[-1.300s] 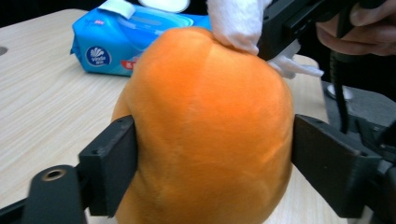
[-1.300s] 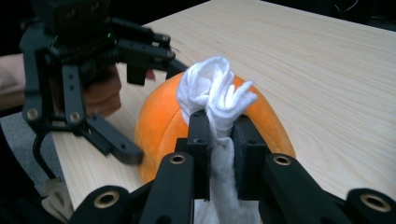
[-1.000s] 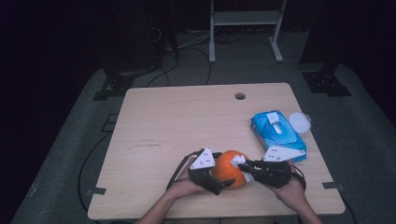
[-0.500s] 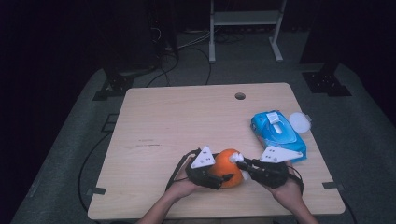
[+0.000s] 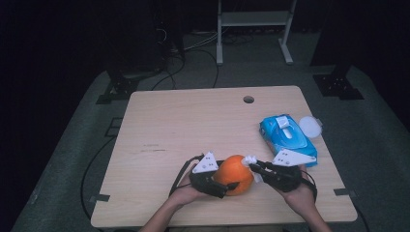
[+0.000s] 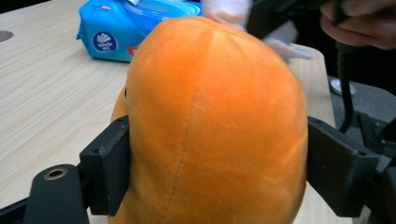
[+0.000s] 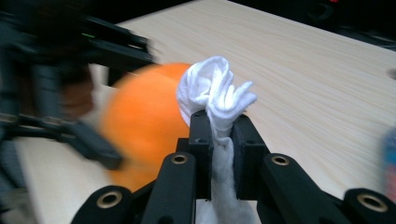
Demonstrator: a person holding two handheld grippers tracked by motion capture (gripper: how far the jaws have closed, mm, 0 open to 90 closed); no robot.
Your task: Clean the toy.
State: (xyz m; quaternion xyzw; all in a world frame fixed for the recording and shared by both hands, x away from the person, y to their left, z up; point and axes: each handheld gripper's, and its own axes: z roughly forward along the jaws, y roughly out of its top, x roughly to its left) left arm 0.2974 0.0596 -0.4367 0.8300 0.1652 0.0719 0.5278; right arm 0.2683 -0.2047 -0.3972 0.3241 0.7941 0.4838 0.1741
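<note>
- Wooden bench (image 5: 193, 125) is holding the wet-wipes pack (image 5: 285, 135).
- Left gripper (image 6: 212, 177), jaws just reopening slightly, is clamping the orange plush ball (image 6: 210, 126).
- Right gripper (image 7: 219, 135) is pinching a white wipe (image 7: 212, 88), so wiping looks underway.

Looks like a dim lab or recording studio: 1 pale wooden worktop (image 5: 193, 125) on grey floor matting (image 5: 87, 145), ringed by black stand bases (image 5: 118, 89), trailing cables (image 5: 193, 46) and a white metal frame (image 5: 251, 19).
</note>
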